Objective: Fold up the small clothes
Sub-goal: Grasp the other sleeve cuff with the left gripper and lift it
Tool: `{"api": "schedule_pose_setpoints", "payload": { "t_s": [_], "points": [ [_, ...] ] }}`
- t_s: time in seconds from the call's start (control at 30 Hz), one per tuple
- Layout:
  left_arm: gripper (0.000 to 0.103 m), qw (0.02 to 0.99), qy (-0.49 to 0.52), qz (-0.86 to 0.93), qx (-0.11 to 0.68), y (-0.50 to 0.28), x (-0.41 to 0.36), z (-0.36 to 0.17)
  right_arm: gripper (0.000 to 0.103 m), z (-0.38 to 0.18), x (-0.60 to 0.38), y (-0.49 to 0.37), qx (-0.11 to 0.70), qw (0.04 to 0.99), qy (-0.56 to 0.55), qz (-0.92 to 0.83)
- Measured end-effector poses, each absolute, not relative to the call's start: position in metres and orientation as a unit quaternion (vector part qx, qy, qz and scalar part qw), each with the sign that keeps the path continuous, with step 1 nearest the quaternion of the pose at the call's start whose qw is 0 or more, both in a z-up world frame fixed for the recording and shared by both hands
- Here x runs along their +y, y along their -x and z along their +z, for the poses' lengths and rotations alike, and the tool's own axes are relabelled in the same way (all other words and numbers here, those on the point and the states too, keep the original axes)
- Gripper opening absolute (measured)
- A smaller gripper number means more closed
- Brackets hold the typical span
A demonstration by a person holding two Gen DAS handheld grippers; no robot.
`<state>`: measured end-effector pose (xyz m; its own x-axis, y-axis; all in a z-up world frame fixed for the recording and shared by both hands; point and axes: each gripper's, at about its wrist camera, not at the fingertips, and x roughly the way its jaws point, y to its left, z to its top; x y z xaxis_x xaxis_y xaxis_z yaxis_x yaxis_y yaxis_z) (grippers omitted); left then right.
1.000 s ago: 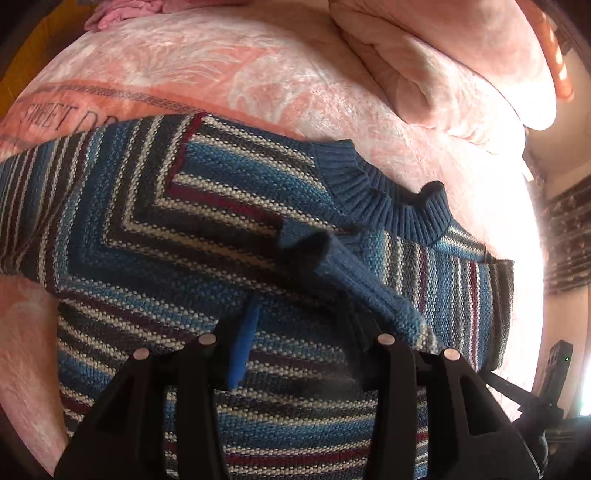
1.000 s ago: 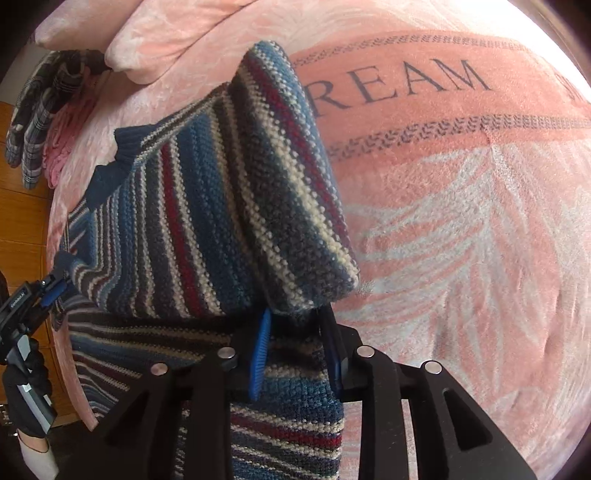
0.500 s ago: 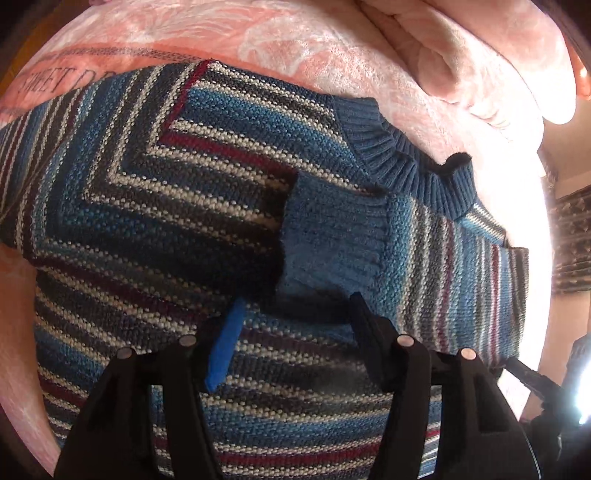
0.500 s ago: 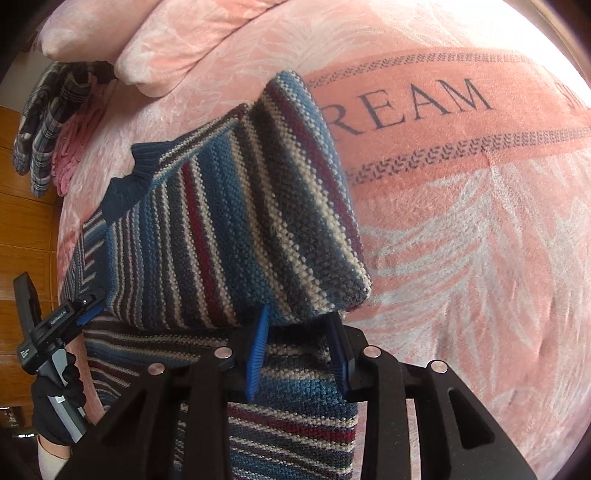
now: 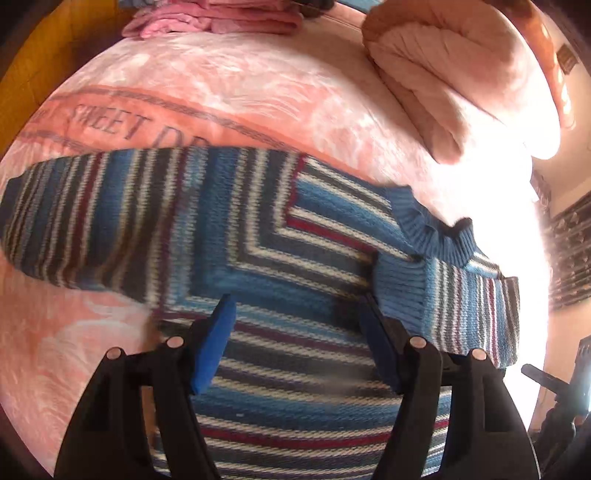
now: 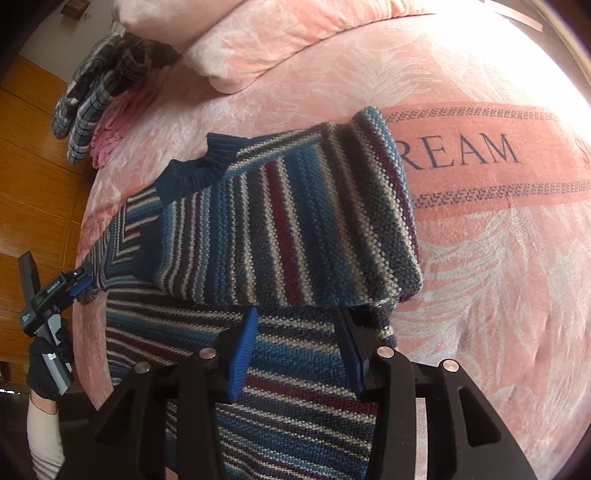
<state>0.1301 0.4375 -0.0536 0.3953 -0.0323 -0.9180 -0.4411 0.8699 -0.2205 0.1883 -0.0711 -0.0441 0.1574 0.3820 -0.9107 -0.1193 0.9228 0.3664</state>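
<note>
One striped sweater [image 5: 280,236] lies flat on the pink bedspread [image 5: 229,81], both sleeves folded across its body.

Two grippers hover above it: the left gripper [image 5: 295,314] and the right gripper [image 6: 295,321] each have their jaws spread apart, gripping nothing. One plaid garment [image 6: 92,96] and one pink pile [image 5: 214,18] sit near the single pillow [image 5: 454,74].

Bright sun washes the right side of both round, bent-edged pictures to white, and the striped sweater [image 5: 229,236] looks smeared and blurry in the left view but sharp in the right.
</note>
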Motion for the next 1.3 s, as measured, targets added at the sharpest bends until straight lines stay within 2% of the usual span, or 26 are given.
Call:
{"api": "schedule_pose_setpoints", "payload": {
  "t_s": [0.2, 0.4, 0.67, 1.0, 1.07, 1.13, 1.23, 1.3],
  "points": [
    [0.068, 0.786, 0.255, 0.243, 0.509, -0.069, 0.567, -0.06, 0.048, -0.057, -0.018, -0.158, 0.628, 0.748, -0.074, 0.201],
    [0.068, 0.761, 0.32, 0.3, 0.478, -0.02, 0.649, -0.074, 0.048, -0.082, 0.045, -0.145, 0.627, 0.746, -0.054, 0.22],
    [0.068, 0.734, 0.453, 0.285, 0.417, 0.003, 0.708, -0.114, 0.048, -0.097, 0.106, -0.137, 0.63, 0.735, -0.026, 0.249],
    [0.068, 0.756, 0.486, 0.265, 0.35, -0.011, 0.736, -0.125, 0.048, -0.106, 0.113, -0.132, 0.628, 0.74, 0.006, 0.24],
    [0.061, 0.761, 0.472, 0.268, 0.354, -0.019, 0.738, -0.124, 0.048, -0.106, 0.11, -0.134, 0.629, 0.74, 0.002, 0.238],
    [0.04, 0.766, 0.454, 0.273, 0.364, -0.025, 0.737, -0.124, 0.048, -0.106, 0.109, -0.135, 0.629, 0.741, 0.004, 0.237],
    [0.016, 0.774, 0.446, 0.268, 0.362, -0.027, 0.736, -0.121, 0.048, -0.106, 0.11, -0.135, 0.628, 0.741, 0.011, 0.235],
    [0.013, 0.785, 0.43, 0.269, 0.355, -0.028, 0.732, -0.113, 0.048, -0.106, 0.11, -0.134, 0.628, 0.742, 0.012, 0.236]
  ]
}}
